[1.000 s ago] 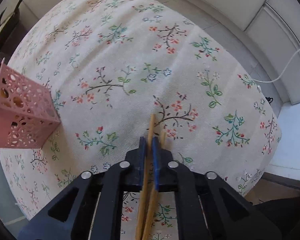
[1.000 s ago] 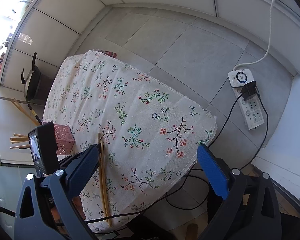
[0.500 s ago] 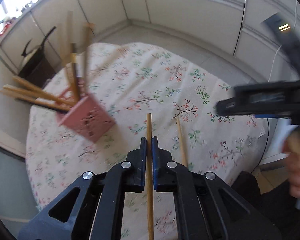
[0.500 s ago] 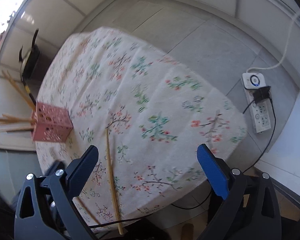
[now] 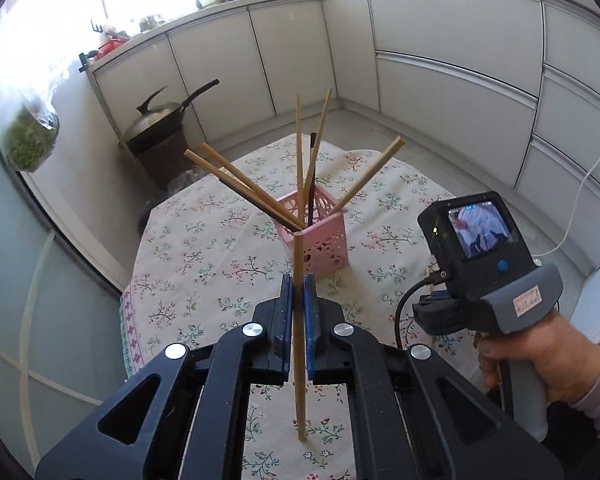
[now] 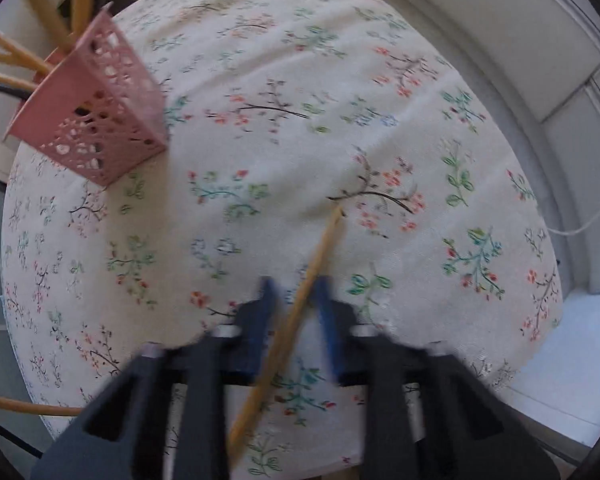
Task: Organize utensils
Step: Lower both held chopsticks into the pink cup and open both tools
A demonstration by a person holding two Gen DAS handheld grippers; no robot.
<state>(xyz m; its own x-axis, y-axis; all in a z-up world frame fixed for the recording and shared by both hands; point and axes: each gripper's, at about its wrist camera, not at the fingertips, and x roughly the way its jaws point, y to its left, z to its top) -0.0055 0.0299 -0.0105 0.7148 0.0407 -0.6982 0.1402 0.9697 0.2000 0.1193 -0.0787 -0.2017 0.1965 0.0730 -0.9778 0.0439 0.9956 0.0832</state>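
My left gripper [image 5: 298,280] is shut on a wooden chopstick [image 5: 299,320], held upright above the table, short of the pink perforated holder [image 5: 320,240]. The holder has several chopsticks [image 5: 300,152] fanning out of it. My right gripper [image 6: 294,288] is down at the floral tablecloth [image 6: 260,140], its blue fingers [image 6: 328,320] narrowly apart on either side of a second wooden chopstick [image 6: 300,300] lying on the cloth. That view is blurred, and the fingers do not look pressed on the stick. The holder shows at upper left in the right wrist view [image 6: 96,120].
The right gripper's handle and camera screen [image 5: 476,232] stand to the right of the holder, held by a hand. A wok [image 5: 160,124] on a stand sits beyond the table. White cabinets [image 5: 440,60] surround the room. The table edge [image 6: 532,340] lies at right.
My left gripper has lifted its chopstick and swung to face the holder. My right gripper has dropped to the cloth and narrowed from wide open around the lying chopstick.
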